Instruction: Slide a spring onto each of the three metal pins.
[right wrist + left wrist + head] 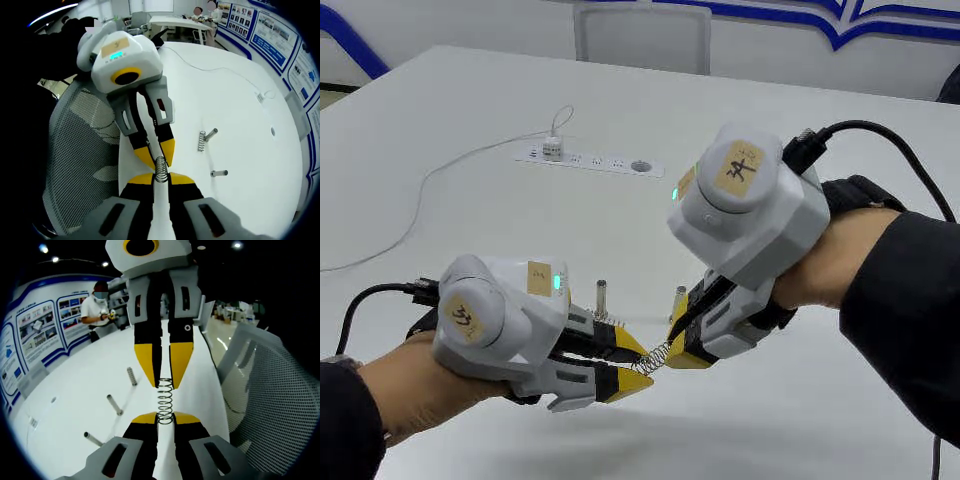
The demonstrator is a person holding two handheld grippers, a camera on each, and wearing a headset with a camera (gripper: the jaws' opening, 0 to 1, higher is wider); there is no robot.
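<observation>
A small metal spring (657, 358) hangs over the white table (520, 230), stretched between both grippers. My left gripper (642, 372) comes from the lower left and is shut on one end. My right gripper (678, 352) comes from the upper right and is shut on the other end. In the left gripper view the spring (164, 402) runs from my own tips (165, 419) up to the right gripper's yellow tips. Just behind stand two upright pins (601, 297) (679, 300). One pin (210, 133) carries a spring (202, 141); another pin (219, 173) is bare.
A white power strip (590, 158) with a plug and a long cable lies at mid-table. A chair back (640, 35) stands at the far edge. A grey mesh chair (260, 385) is close beside the table. A person (97, 305) stands far off.
</observation>
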